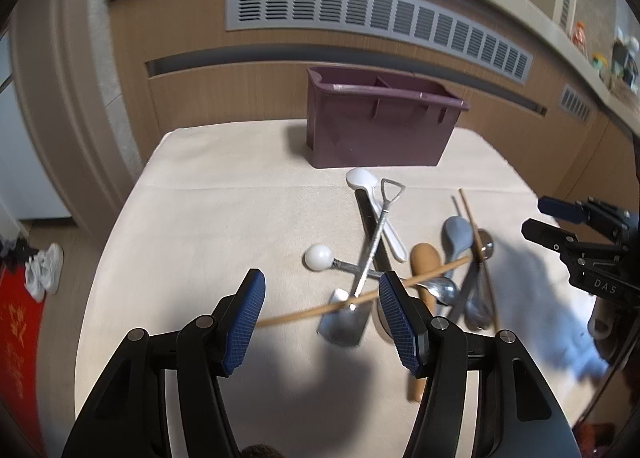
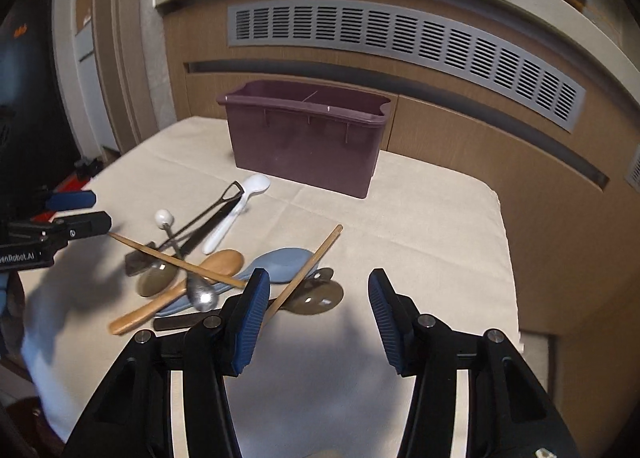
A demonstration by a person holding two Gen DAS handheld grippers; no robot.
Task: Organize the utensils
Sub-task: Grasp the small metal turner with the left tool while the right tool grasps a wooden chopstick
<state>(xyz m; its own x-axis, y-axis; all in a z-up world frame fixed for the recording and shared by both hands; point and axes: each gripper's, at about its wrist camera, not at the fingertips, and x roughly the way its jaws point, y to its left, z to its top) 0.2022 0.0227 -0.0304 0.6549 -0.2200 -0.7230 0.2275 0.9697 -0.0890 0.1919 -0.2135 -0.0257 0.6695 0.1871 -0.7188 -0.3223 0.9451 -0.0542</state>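
left gripper: hovered low over the near edge of the utensil pile, its blue-padded fingers spread wide apart and holding nothing; a thin wooden chopstick ran across the gap between them.
right gripper: fingers also stood wide apart and empty, above bare cloth at the pile's 3 o'clock side.
desk: covered in a cream cloth, carrying everything below.
dark purple plastic utensil caddy: stood upright at 12 o'clock from the pile, well apart from it, with an inner divider visible at its rim.
white plastic spoon: lay at the pile's far end, bowl toward the caddy.
shovel-shaped metal spoon: lay crossed over a flat black handle, blade toward the left gripper.
white ball-ended metal utensil: lay at 9 o'clock of the pile, ball outward.
light wooden spoon: lay in the pile's middle, under the chopstick.
pale blue ceramic spoon: lay just beside the wooden spoon.
second wooden chopstick: leaned over the blue spoon, its near end behind the right gripper's left finger.
perforated metal skimmer: lay at the pile's 3 o'clock edge.
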